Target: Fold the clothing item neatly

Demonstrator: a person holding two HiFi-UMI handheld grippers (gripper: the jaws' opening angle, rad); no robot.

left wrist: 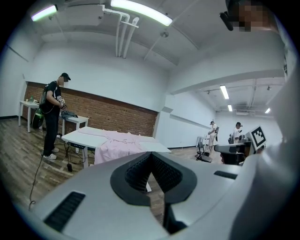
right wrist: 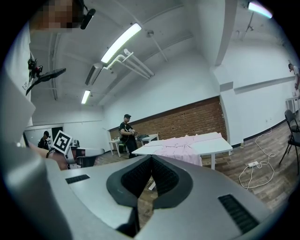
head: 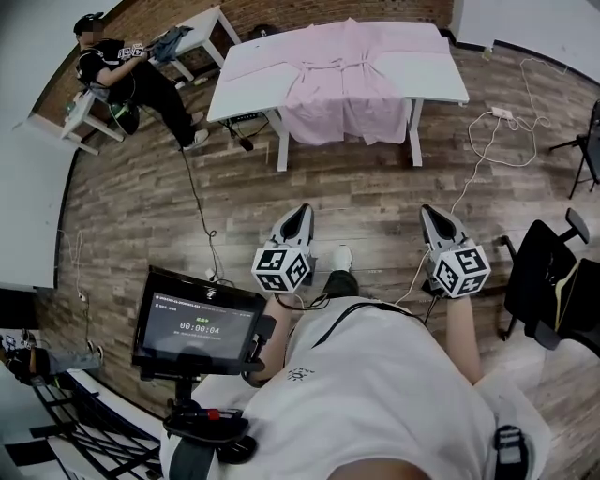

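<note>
Wood-plank flooring (head: 356,197) fills the head view, with a brick wall (head: 281,11) along the far side. At far left a person in black (head: 127,75) wearing a cap is by a small white table (head: 211,23) that carries a dark bundle. Lower left, close to the wearer, a dark screen (head: 199,323) sits on a black stand.

Across the room, a white bench (head: 441,84) carries the pink robe (head: 342,84). It lies spread out with its sleeves stretched to either side and a belt across the waist, and its lower part hangs over the bench's near edge. Both grippers are well apart from it, held out over the floor in front of the wearer's white shirt (head: 375,394).

The left gripper (head: 302,208) points toward the bench. In its own view its fingers (left wrist: 136,171) are clenched together with nothing between them, and the robe shows beyond the tips. The right gripper (head: 427,210), level beside it, likewise has its fingers (right wrist: 166,178) pressed tip to tip and empty.

Right of the bench a white cable loops over the floor to a power strip (head: 502,113). At far right stands a black chair (head: 548,272).
</note>
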